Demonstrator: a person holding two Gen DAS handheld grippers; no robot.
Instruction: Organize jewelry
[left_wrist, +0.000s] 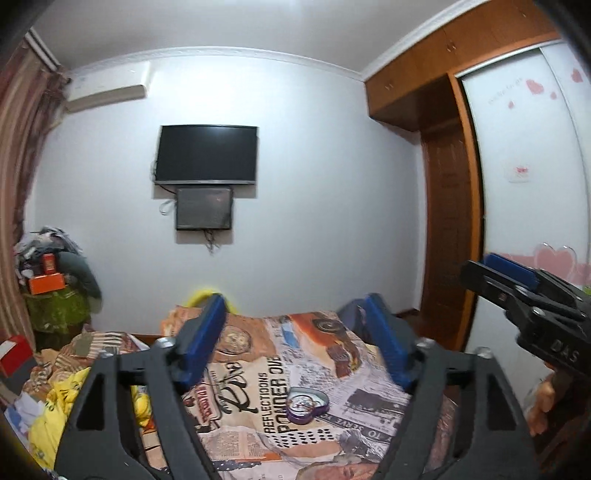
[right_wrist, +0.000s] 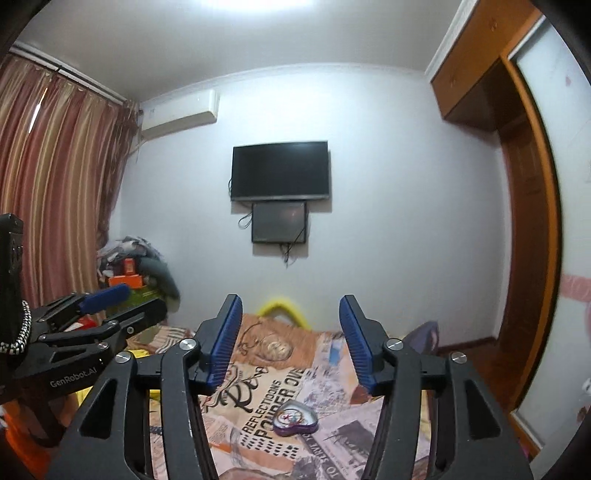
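Note:
A purple heart-shaped jewelry box (left_wrist: 307, 403) lies open on the printed bedspread (left_wrist: 258, 384), with thin jewelry inside. It also shows in the right wrist view (right_wrist: 295, 418). My left gripper (left_wrist: 295, 328) is open and empty, held above the bed behind the box. My right gripper (right_wrist: 291, 332) is open and empty too, above the box. The right gripper shows at the right of the left wrist view (left_wrist: 517, 280). The left gripper shows at the left of the right wrist view (right_wrist: 107, 306).
The bed fills the foreground, with crumpled yellow cloth (left_wrist: 55, 413) at its left. A TV (left_wrist: 207, 154) hangs on the far wall. A cluttered stand (left_wrist: 55, 291) is at the far left, a wooden wardrobe (left_wrist: 454, 221) at the right, curtains (right_wrist: 55, 184) by the window.

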